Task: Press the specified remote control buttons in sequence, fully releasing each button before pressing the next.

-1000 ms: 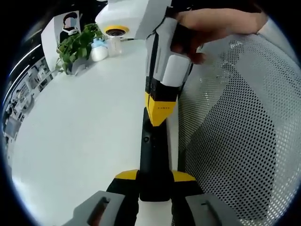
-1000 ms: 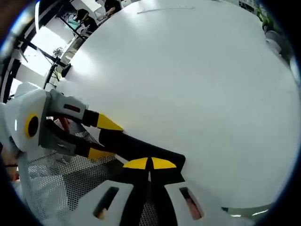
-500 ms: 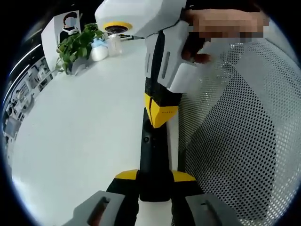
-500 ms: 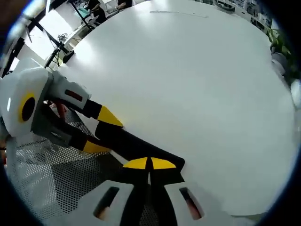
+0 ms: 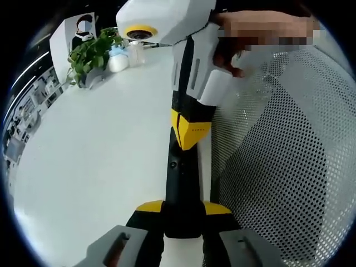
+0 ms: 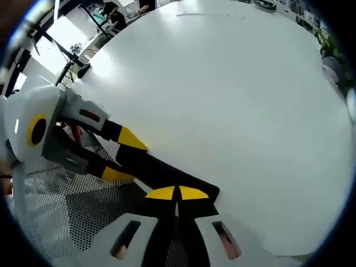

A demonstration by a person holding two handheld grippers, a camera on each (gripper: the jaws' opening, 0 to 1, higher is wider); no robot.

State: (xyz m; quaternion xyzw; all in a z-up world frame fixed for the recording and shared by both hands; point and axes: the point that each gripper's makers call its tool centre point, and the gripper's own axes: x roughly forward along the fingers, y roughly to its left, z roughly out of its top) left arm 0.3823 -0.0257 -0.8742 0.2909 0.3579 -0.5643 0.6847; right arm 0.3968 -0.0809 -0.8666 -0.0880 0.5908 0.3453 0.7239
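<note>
Change: remote control (image 5: 181, 183) is staying clamped as it was half a second ago; in the left gripper view the right gripper (image 5: 191, 130) is sitting a touch lower on it, and the right gripper view has rolled slightly, which is camera motion.
Left gripper (image 5: 182, 210): its yellow-tipped jaws are closing narrowly on the near end of the black remote control (image 6: 161, 173), one jaw on each side.
Right gripper (image 6: 177, 194): its jaws are meeting tip to tip with almost no gap, pressing down on the top of the remote control; whether a button is under them I cannot tell.
Remote position: it is hanging over the edge of the white table (image 5: 94, 150), between the table and the mesh chair (image 5: 278, 161) at 3 o'clock.
Remote axis: in the left gripper view its long axis is running from 6 o'clock to 12 o'clock, away from the camera.
Containers: a potted plant (image 5: 92, 55) is standing at 11 o'clock beside small white containers (image 5: 117, 58); their contents are too small to tell.
Hand: a person's hand (image 5: 233, 47) is gripping the right gripper's handle at 1 o'clock.
</note>
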